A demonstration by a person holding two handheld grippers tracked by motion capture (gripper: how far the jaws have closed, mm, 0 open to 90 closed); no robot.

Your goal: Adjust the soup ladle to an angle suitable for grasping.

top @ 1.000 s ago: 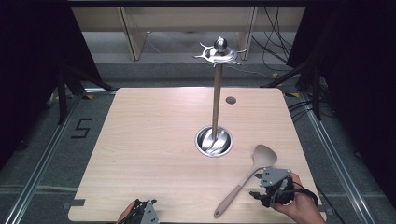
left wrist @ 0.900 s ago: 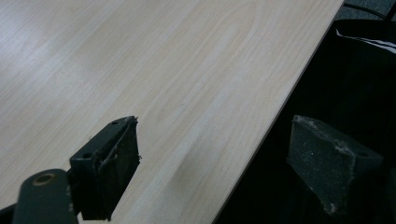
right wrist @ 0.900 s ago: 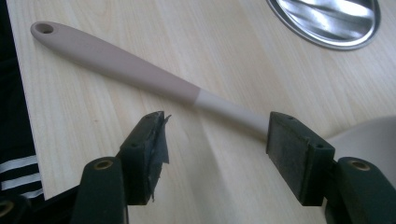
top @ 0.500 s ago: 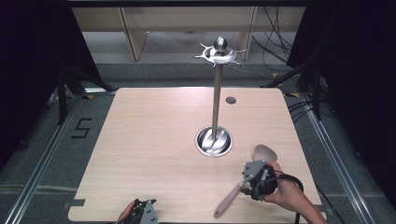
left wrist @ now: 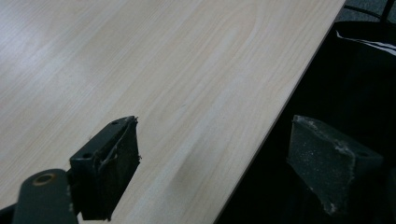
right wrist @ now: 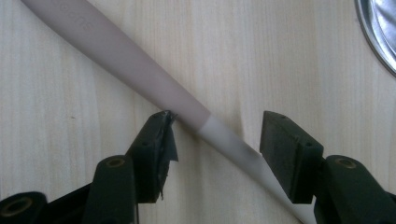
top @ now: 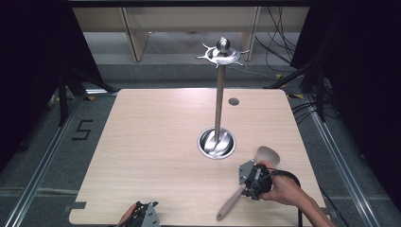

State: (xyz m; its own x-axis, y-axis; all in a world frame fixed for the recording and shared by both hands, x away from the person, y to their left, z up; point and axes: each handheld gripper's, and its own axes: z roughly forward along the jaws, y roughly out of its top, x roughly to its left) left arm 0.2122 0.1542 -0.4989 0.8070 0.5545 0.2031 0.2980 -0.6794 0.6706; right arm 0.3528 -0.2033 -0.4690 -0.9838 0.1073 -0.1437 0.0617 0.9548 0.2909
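A spatula [top: 232,202] with a mauve handle and a pale head lies aslant on the table's right front. My right gripper [top: 247,181] hangs over its middle, jaws open. In the right gripper view the handle [right wrist: 116,52] and pale neck run slantwise between the two fingers of the right gripper [right wrist: 219,119], which straddle it without closing. A metal utensil stand [top: 219,101] rises from a round base [top: 208,145] at the table's centre, with hooks at its top. My left gripper [top: 144,217] sits at the front edge, open; in its own view the left gripper [left wrist: 215,126] holds nothing.
The wooden table [top: 151,142] has a small round grommet [top: 233,101] at the back right. The stand's base rim [right wrist: 380,28] lies close to the right gripper. Dark floor, cables and shelf legs surround the table; its front edge [left wrist: 261,149] runs under the left gripper.
My right gripper has moved left from beside the spatula to over its handle, so the open jaws now straddle it. The left gripper has stayed put.
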